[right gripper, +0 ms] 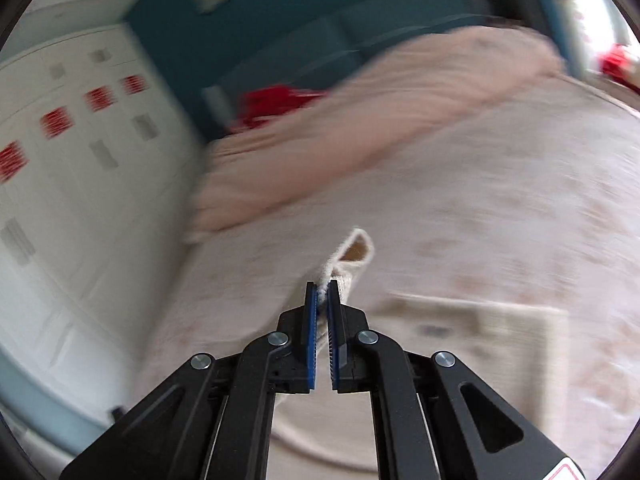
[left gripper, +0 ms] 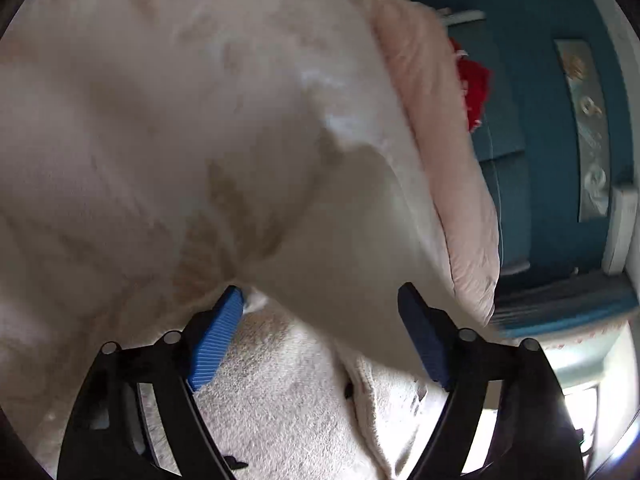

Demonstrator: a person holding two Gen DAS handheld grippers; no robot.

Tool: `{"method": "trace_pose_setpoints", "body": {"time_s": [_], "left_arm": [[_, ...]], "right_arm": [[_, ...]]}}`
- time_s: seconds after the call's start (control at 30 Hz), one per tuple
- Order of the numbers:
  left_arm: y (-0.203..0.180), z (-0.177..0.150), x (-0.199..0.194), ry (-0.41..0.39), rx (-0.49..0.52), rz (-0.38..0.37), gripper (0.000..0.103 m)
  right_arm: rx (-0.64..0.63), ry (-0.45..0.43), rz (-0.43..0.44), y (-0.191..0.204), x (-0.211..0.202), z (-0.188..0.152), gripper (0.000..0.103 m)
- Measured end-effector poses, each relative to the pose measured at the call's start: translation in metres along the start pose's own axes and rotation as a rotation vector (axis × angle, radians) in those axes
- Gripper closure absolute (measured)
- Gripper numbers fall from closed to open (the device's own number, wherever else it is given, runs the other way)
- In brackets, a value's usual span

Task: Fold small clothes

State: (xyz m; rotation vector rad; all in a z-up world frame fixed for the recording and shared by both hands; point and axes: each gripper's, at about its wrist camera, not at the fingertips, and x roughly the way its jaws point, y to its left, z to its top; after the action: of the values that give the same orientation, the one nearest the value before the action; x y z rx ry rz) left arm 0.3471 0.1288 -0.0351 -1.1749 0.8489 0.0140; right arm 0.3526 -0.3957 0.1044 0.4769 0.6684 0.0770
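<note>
A small cream fleecy garment [left gripper: 280, 392] lies under my left gripper [left gripper: 320, 291] on the bed. A smoother pale fold of it [left gripper: 352, 264] rises across the gap between the blue pads [left gripper: 214, 338]. The jaws stand wide apart and neither pad presses on the cloth. In the right wrist view my right gripper [right gripper: 322, 289] is shut on an edge of the cream garment [right gripper: 352, 254]. A short loop of the hem pokes out beyond the tips, and more of the cloth hangs below the fingers. Both views are blurred.
The bed has a pale flowered cover [right gripper: 500, 200] and a pink blanket [right gripper: 380, 120] bunched at its far side. A beige folded piece [right gripper: 480, 328] lies on the cover. A red thing [right gripper: 280, 100] sits by the teal headboard [left gripper: 532, 120]. White cupboards [right gripper: 80, 160] stand beside the bed.
</note>
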Motion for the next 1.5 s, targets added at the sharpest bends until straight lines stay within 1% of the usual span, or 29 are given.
{"method": "trace_pose_setpoints", "body": {"time_s": [0.07,0.13,0.2,0.27,0.33,0.4,0.47,0.5,0.53,0.57,0.6,0.63,0.67,0.7,0.77,0.83,0.87,0.9,0.97,1.0,1.03,1.1,1.13,1.17,1.2,1.3,1.33,1.43,1.5], "left_arm": [[-0.004,-0.007,0.001,-0.020,0.029,0.004,0.026],[-0.013,-0.015,0.003,-0.026,0.089,0.032,0.026],[-0.016,-0.022,0.005,-0.013,0.108,0.043,0.026],[-0.019,-0.026,0.003,0.012,0.095,0.021,0.026],[-0.024,-0.029,0.000,0.032,0.078,-0.017,0.026],[-0.028,-0.026,0.009,0.055,0.057,-0.024,0.026],[-0.025,-0.029,0.018,0.075,0.026,-0.007,0.026],[-0.022,-0.028,0.023,0.085,0.011,0.007,0.029],[-0.019,-0.028,0.028,0.085,-0.002,0.024,0.042],[-0.018,-0.027,0.030,0.088,-0.004,0.031,0.058],[-0.019,-0.027,0.031,0.089,0.000,0.041,0.066],[-0.021,-0.026,0.029,0.083,0.012,0.052,0.082],[-0.026,-0.023,0.024,0.072,0.032,0.039,0.089],[-0.033,-0.020,0.018,0.057,0.062,0.016,0.091],[-0.050,-0.014,0.001,0.005,0.171,-0.005,0.091],[-0.054,-0.013,0.000,-0.013,0.243,0.030,0.091],[-0.050,-0.014,0.006,0.005,0.257,0.048,0.091],[-0.043,-0.015,0.015,0.028,0.260,0.083,0.091],[-0.024,-0.021,0.031,0.062,0.231,0.158,0.092],[-0.015,-0.023,0.033,0.064,0.203,0.155,0.092],[-0.009,-0.023,0.030,0.049,0.180,0.135,0.092],[-0.006,-0.023,0.026,0.033,0.184,0.121,0.091],[-0.006,-0.022,0.027,0.032,0.195,0.121,0.091],[-0.005,-0.022,0.027,0.031,0.202,0.122,0.091],[-0.006,-0.022,0.027,0.027,0.205,0.123,0.091],[-0.011,-0.024,0.016,-0.009,0.215,0.104,0.091],[-0.014,-0.022,0.013,-0.020,0.233,0.103,0.091],[-0.014,-0.018,0.026,-0.001,0.277,0.148,0.091],[-0.012,-0.019,0.025,-0.009,0.289,0.146,0.091]], "right_arm": [[0.034,0.071,-0.096,-0.051,0.011,-0.021,0.098],[0.051,0.183,-0.172,-0.090,0.033,-0.053,0.098],[0.072,0.246,-0.187,-0.108,0.048,-0.079,0.098],[0.096,0.253,-0.172,-0.114,0.052,-0.094,0.094],[0.123,0.230,-0.156,-0.117,0.051,-0.101,0.089],[0.161,0.212,-0.148,-0.121,0.051,-0.102,0.070],[0.216,0.203,-0.105,-0.130,0.046,-0.105,0.063],[0.241,0.207,-0.095,-0.133,0.048,-0.105,0.062],[0.252,0.215,-0.085,-0.133,0.052,-0.104,0.062],[0.251,0.223,-0.071,-0.131,0.055,-0.104,0.078],[0.243,0.247,-0.050,-0.128,0.060,-0.101,0.095],[0.228,0.237,-0.052,-0.123,0.058,-0.095,0.095],[0.204,0.193,-0.029,-0.114,0.049,-0.085,0.096],[0.177,0.122,0.017,-0.100,0.032,-0.071,0.096],[0.134,0.006,0.069,-0.082,-0.004,-0.054,0.096],[0.097,-0.050,0.031,-0.084,-0.019,-0.055,0.097],[0.079,-0.025,-0.018,-0.092,-0.012,-0.062,0.097],[0.082,0.054,-0.084,-0.106,0.009,-0.076,0.097],[0.132,0.199,-0.162,-0.134,0.044,-0.105,0.097],[0.159,0.194,-0.153,-0.140,0.046,-0.113,0.097],[0.190,0.157,-0.130,-0.141,0.038,-0.113,0.097],[0.198,0.115,-0.108,-0.136,0.031,-0.109,0.097],[0.167,0.133,-0.133,-0.135,0.036,-0.111,0.097],[0.137,0.180,-0.159,-0.135,0.046,-0.116,0.097],[0.124,0.192,-0.159,-0.137,0.049,-0.117,0.097],[0.181,0.164,-0.082,-0.135,0.026,-0.103,0.096],[0.158,0.162,-0.071,-0.129,0.021,-0.100,0.096],[0.043,0.189,-0.139,-0.107,0.020,-0.102,0.095],[-0.011,0.134,-0.221,-0.090,0.008,-0.100,0.091]]}}
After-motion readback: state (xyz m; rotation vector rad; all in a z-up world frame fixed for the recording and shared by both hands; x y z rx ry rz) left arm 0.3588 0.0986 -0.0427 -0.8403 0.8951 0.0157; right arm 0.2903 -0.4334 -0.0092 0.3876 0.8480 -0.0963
